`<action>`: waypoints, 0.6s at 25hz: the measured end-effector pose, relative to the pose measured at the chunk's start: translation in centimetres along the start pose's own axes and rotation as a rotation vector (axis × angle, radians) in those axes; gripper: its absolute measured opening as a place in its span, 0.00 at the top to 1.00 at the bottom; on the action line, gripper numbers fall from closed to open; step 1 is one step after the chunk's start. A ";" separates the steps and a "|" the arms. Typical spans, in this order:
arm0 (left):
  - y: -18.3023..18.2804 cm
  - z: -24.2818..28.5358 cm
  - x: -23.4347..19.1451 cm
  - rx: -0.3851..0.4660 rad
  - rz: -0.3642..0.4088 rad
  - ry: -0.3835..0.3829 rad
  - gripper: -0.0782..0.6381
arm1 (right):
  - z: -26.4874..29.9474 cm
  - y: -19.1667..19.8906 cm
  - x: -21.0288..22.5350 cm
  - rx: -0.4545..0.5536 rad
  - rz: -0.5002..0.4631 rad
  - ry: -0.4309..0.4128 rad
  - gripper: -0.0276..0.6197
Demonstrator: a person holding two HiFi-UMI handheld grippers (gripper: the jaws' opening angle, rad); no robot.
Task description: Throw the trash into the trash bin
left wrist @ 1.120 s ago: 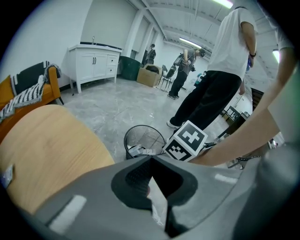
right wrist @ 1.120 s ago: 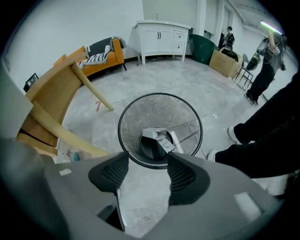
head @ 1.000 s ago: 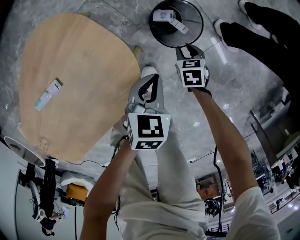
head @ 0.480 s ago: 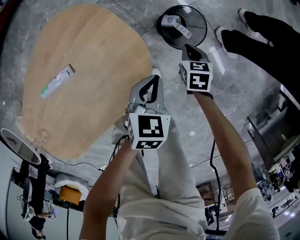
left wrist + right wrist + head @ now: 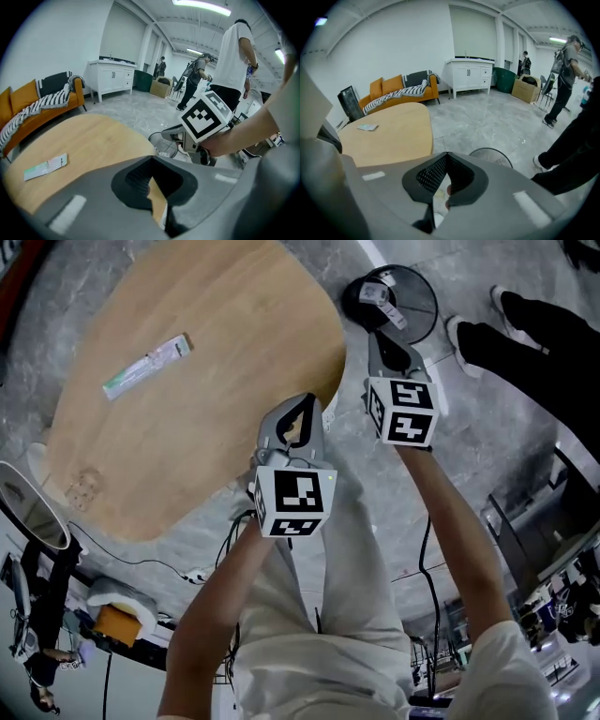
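Hovering w/ left gripper (image 5: pixel 304 402) & right gripper (image 5: pixel 377 335) both pressed together & empty, I've got two pieces (image 5: pixel 378 293) in the trash bin (image 5: pixel 435 306) already, one wrapper (image 5: pixel 148 365) left on the table (image 5: pixel 234 381), so I reckon approx. two-thirds done.

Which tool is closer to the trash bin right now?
Right. The right tool sits just short of the trash bin; the left tool is farther back, by the table edge.

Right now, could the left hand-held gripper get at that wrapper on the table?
Probably yes: the left hand-held gripper is empty, and only bare table lies between it and the wrapper.
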State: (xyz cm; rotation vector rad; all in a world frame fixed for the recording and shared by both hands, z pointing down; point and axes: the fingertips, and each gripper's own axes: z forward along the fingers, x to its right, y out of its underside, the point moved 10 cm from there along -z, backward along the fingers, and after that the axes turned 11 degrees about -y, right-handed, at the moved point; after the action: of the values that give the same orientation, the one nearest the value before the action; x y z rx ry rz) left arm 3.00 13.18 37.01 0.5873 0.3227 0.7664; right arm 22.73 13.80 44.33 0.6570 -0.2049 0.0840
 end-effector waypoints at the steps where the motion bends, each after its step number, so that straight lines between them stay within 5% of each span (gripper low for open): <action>1: 0.3 -0.5 -0.5 0.001 -0.009 -0.009 0.89 | -0.2 -0.5 -0.9 0.009 -0.018 -0.012 0.92; 15: 4.6 -7.2 -8.2 0.024 -0.135 -0.141 0.89 | 1.6 -4.2 -14.0 0.016 -0.244 -0.197 0.92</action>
State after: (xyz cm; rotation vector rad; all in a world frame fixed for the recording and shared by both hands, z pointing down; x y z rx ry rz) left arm -8.55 12.58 34.63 0.6318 0.2390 0.5891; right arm 9.40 9.35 40.03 0.7022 -0.3126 -0.2144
